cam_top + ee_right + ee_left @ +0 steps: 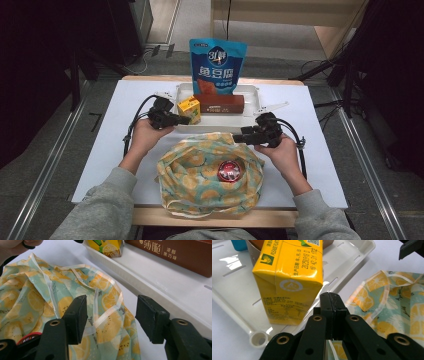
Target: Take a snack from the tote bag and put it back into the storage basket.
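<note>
A white table was seen under the work. The left gripper was closed on nothing, just beside the yellow carton in the white tray. The right gripper was open above the lemon-print bag, which was lying before the tray.

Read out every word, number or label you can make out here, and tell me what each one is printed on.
"PLEASE FLATTEN": yellow juice carton, along its edge.
"20250916": same carton, in its date line; the characters beside it and the fine print below are too small.
"薄脆": brown box.
"3": blue snack bag, in its logo; the big white characters are blurred.
Red lid in the lemon-print bag: unreadable.
</note>
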Motion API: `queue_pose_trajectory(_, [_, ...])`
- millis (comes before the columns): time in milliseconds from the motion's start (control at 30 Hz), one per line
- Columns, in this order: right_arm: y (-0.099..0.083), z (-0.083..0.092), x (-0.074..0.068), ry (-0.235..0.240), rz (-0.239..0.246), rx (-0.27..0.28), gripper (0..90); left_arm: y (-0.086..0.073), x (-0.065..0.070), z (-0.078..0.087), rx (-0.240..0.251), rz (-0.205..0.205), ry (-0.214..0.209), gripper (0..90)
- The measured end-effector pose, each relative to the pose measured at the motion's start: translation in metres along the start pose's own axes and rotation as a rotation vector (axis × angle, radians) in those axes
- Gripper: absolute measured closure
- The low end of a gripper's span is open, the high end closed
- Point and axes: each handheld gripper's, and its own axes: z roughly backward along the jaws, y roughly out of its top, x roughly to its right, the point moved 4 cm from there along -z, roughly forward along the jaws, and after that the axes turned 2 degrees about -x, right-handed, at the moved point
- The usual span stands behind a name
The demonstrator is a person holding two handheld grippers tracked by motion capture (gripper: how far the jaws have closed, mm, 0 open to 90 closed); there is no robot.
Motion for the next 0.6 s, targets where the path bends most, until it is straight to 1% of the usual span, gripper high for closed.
queue_pose_trajectory(33, [0.000, 0.000, 0.000, -0.001, -0.002, 0.000, 44.0, 0.000, -0.001, -0.001, 0.005, 0.007, 0.000, 90.0])
queue_pose_trajectory(100, [0.000, 0.000, 0.000, -0.001, -0.006, 0.001, 43.9, 0.001, -0.002, -0.001, 0.007, 0.004, 0.001, 90.0])
queue_pose_trajectory(200, [-0.001, 0.000, 0.001, -0.002, -0.006, -0.001, 43.9, 0.001, -0.005, -0.001, 0.012, 0.001, 0.015, 90.0])
queue_pose_trajectory(500, [-0.002, 0.002, 0.000, -0.003, -0.005, 0.002, 44.0, -0.002, -0.014, 0.005, 0.025, 0.035, 0.017, 90.0])
queue_pose_trajectory(600, [-0.002, 0.002, 0.001, -0.003, -0.005, 0.008, 44.1, -0.003, -0.019, 0.006, 0.032, 0.057, 0.017, 90.0])
